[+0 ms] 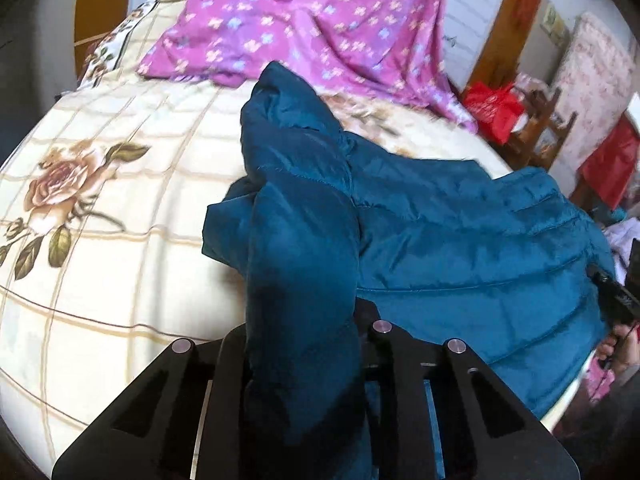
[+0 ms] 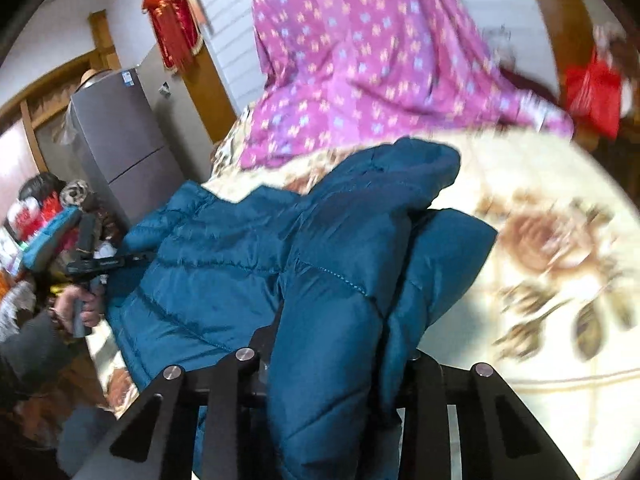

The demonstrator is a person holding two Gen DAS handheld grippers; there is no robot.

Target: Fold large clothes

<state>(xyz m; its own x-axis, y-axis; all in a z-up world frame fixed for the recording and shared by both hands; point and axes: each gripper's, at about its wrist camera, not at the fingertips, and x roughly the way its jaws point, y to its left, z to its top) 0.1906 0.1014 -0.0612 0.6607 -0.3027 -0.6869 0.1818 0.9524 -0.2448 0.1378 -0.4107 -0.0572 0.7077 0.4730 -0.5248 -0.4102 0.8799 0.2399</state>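
A large teal puffer jacket [image 1: 460, 232] lies rumpled on a bed with a cream rose-print sheet [image 1: 100, 200]. In the left wrist view, my left gripper [image 1: 304, 336] is shut on a thick fold of the jacket, which rises between its black fingers [image 1: 232, 368]. In the right wrist view, my right gripper [image 2: 332, 360] is shut on another padded fold of the jacket [image 2: 224, 248], lifted off the sheet [image 2: 560, 280]. Each gripper also shows in the other view, held by a hand at the jacket's edge: the right gripper [image 1: 600, 280] and the left gripper [image 2: 128, 259].
A purple flower-print cloth [image 1: 320, 32] drapes over the far side of the bed. Beyond it are a red bag [image 1: 492, 108] on a wooden chair [image 1: 540, 132], a grey fridge [image 2: 120, 140], a red hanging ornament [image 2: 172, 28] and piled clutter [image 2: 44, 216].
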